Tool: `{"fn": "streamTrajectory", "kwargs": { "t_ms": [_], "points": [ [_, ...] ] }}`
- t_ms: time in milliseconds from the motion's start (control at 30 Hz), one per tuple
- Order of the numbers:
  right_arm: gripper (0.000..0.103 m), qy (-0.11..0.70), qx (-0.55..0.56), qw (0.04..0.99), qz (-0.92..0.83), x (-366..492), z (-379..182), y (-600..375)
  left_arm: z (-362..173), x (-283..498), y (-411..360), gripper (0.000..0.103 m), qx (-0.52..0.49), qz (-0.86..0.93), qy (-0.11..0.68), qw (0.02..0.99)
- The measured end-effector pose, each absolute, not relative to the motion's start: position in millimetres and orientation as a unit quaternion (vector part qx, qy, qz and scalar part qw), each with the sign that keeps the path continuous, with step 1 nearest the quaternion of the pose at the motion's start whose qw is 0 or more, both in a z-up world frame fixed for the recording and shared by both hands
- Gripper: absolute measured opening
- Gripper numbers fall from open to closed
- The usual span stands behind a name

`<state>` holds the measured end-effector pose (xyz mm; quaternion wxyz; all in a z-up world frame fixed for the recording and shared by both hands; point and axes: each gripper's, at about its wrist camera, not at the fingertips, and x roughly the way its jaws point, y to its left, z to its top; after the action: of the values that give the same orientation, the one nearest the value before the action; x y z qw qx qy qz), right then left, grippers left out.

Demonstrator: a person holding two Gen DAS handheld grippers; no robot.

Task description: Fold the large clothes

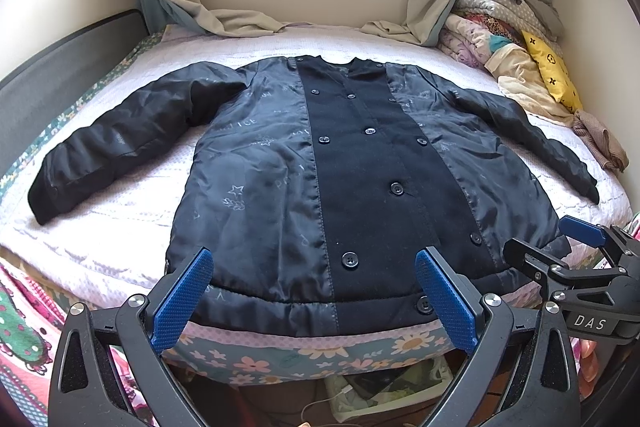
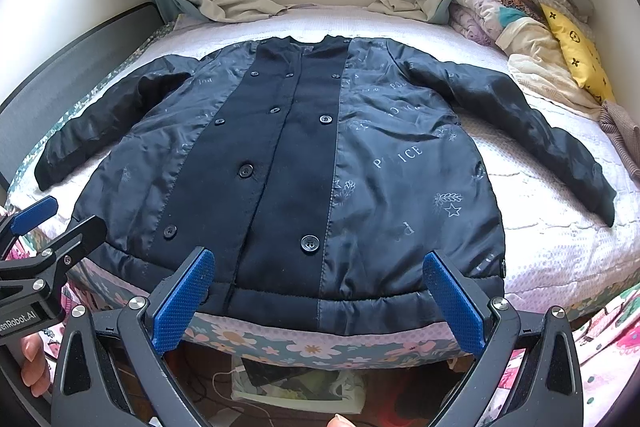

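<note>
Coat (image 1: 352, 163): lies flat on the bed (image 1: 120, 195), front up, sleeves spread toward 9 and 3 o'clock, collar at 12, hem at the near edge.
Left claw (image 1: 314, 291): spread wide, empty, over the hem.
Right claw (image 2: 320, 291): spread wide, empty, over the hem.
Pile of bedding (image 1: 504, 27): at 2 o'clock.

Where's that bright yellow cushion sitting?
The yellow cushion leans against the wall at the bed's far right in both views, atop the pile of bedding, beyond the jacket's sleeve.

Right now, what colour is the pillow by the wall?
Yellow with small dark motifs; the pillow shows best in the left wrist view.
</note>
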<state>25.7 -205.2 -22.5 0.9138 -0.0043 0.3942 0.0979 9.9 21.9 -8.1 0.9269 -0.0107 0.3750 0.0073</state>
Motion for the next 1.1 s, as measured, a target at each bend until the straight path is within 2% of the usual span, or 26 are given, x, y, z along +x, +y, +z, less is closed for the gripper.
{"fn": "streamTrajectory", "kwargs": {
  "t_ms": [300, 600, 767, 933, 1100],
  "points": [
    [0.103, 0.41, -0.024, 0.905, 0.112, 33, -7, -208, 24, 23, 40, 0.102, -0.027, 0.012, 0.37, 0.929],
    [0.103, 0.396, -0.022, 0.906, 0.146, 92, 71, -211, 102, 69, 83, 0.102, -0.047, 0.042, 0.306, 0.95],
    [0.103, 0.395, -0.02, 0.905, 0.157, 157, 103, -202, 131, 114, 98, 0.102, -0.053, 0.061, 0.283, 0.956],
    [0.103, 0.398, -0.025, 0.902, 0.165, 208, 99, -191, 133, 162, 109, 0.102, -0.055, 0.068, 0.288, 0.954],
    [0.103, 0.388, -0.041, 0.907, 0.159, 231, 68, -193, 105, 189, 123, 0.102, -0.055, 0.075, 0.307, 0.947]
  ]
}}
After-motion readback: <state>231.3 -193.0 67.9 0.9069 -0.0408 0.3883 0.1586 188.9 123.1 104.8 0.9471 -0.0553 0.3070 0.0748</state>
